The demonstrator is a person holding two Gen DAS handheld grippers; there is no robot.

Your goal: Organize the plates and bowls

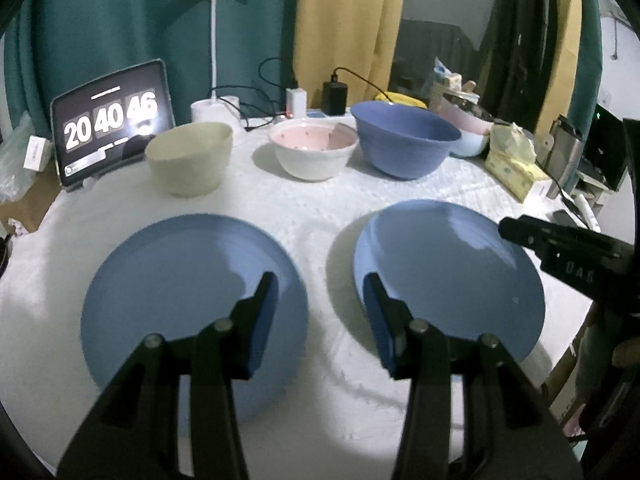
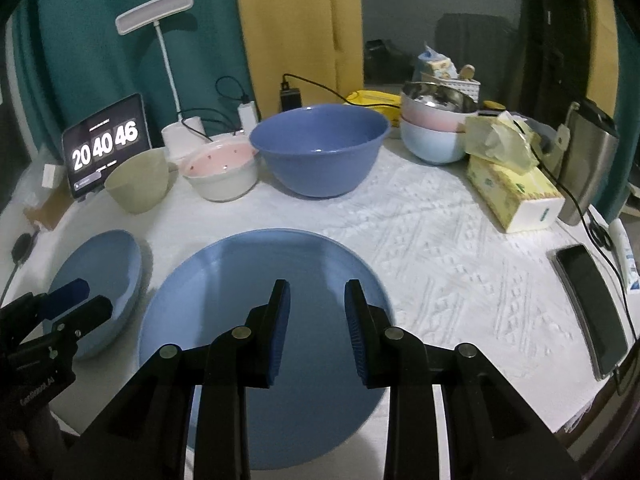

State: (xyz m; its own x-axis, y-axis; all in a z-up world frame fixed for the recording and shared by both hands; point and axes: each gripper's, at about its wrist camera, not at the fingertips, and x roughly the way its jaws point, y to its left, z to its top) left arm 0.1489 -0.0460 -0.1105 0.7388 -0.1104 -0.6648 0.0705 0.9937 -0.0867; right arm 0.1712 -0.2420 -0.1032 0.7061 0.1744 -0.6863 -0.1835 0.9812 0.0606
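- Plates, two, blue: the left plate and the right plate lie side by side, apart, on the near part of the counter, which has a white textured cloth on it.
- Left plate: flat on the cloth, under the left tongs in the left wrist view.
- Right plate: seems tilted, its left edge lifted with a shadow beneath; whether anything holds it cannot be told.
- Bowls in a row behind the plates, left to right: a cream bowl, a white bowl with pink inside, a large blue bowl. The pink and blue ones stand just beside each other.
- Stacked bowls at the far right: pale blue below, pink above, a shiny metal one on top.
- Left tongs: spread, nothing between the pads, one finger over each plate, hovering above the gap between them.
- Right tongs: spread a little, nothing pinched, hovering over the right plate; they also show at the right edge of the left wrist view.
- Tablet: propped at the far left, showing 20 40 46.
- Desk lamp: white, behind the bowls.
- Tissue pack: yellow, on the right side of the counter.
- Phone: dark, face up near the right edge.
- Curtains: teal and yellow, behind the counter.
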